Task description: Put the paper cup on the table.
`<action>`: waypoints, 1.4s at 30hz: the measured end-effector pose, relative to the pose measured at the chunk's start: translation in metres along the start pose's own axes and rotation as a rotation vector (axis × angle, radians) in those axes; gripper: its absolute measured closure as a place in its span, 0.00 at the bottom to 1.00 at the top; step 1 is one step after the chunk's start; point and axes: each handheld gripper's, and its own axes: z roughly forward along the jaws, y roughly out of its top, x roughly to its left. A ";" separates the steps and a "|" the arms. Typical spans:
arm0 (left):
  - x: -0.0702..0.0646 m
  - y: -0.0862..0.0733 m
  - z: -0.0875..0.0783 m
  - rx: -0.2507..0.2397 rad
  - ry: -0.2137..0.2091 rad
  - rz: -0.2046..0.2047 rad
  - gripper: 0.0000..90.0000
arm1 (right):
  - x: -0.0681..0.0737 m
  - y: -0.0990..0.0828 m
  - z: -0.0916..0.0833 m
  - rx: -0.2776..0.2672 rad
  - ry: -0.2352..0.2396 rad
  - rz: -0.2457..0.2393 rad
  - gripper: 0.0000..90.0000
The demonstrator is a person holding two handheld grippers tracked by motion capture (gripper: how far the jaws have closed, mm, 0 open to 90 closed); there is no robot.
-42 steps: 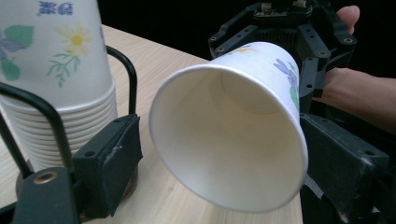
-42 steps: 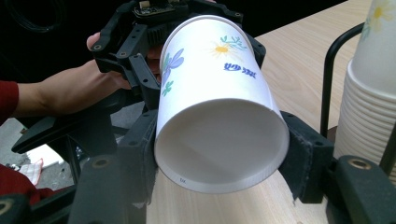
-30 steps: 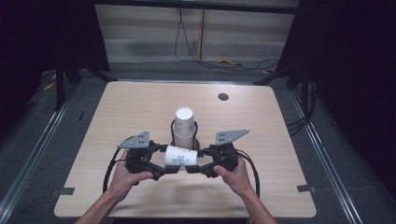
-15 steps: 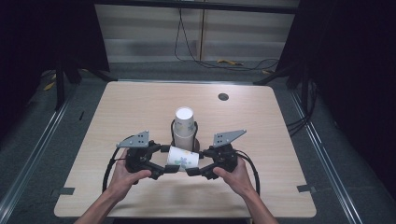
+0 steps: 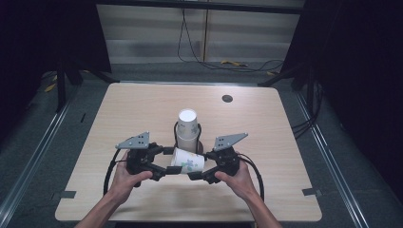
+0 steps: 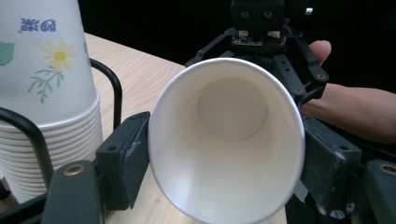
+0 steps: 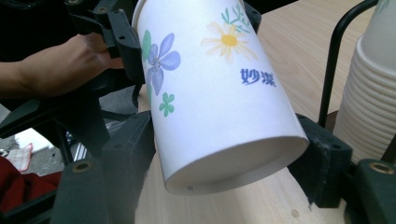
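Two grippers meet at one paper cup [image 5: 188,160], held on its side above the table [image 5: 285,142] just before the cup stack [image 5: 187,124] (in a black wire holder). The left gripper [image 5: 164,169] clamps the rim; the right gripper [image 5: 198,173], jaws just opening, flanks the base.
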 end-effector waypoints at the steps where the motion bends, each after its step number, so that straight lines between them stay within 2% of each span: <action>1: -0.001 0.001 0.000 0.007 0.001 0.003 0.29 | 0.000 0.000 0.000 0.001 -0.002 -0.001 0.31; 6: -0.002 0.001 0.003 0.035 -0.022 0.004 0.29 | 0.004 0.001 0.003 0.013 -0.013 -0.011 0.25; 11: -0.002 0.001 0.001 0.025 -0.013 0.006 0.29 | 0.004 0.001 0.001 0.005 -0.040 -0.010 0.20; 15: 0.000 0.001 -0.002 0.043 0.003 0.009 0.29 | 0.003 0.000 -0.001 -0.003 -0.054 -0.006 0.19; 20: 0.003 0.000 -0.003 0.056 0.021 -0.001 0.29 | 0.000 -0.003 -0.003 -0.012 -0.060 0.008 0.17; 22: 0.004 -0.001 -0.001 0.048 0.015 -0.025 0.29 | -0.002 -0.005 -0.003 -0.007 -0.066 0.016 0.16; 25: 0.002 0.000 0.003 0.072 0.033 -0.011 0.29 | -0.003 -0.006 -0.006 -0.040 -0.053 0.032 0.16; 30: 0.007 -0.001 0.004 0.090 0.056 -0.023 0.29 | -0.006 -0.009 -0.011 -0.041 -0.081 0.029 0.16; 35: 0.009 -0.001 0.000 0.138 0.096 -0.023 0.29 | -0.009 -0.011 -0.017 -0.059 -0.106 0.041 0.16; 42: 0.010 0.001 -0.009 0.155 0.127 -0.016 0.29 | -0.011 -0.012 -0.024 -0.081 -0.151 0.048 0.16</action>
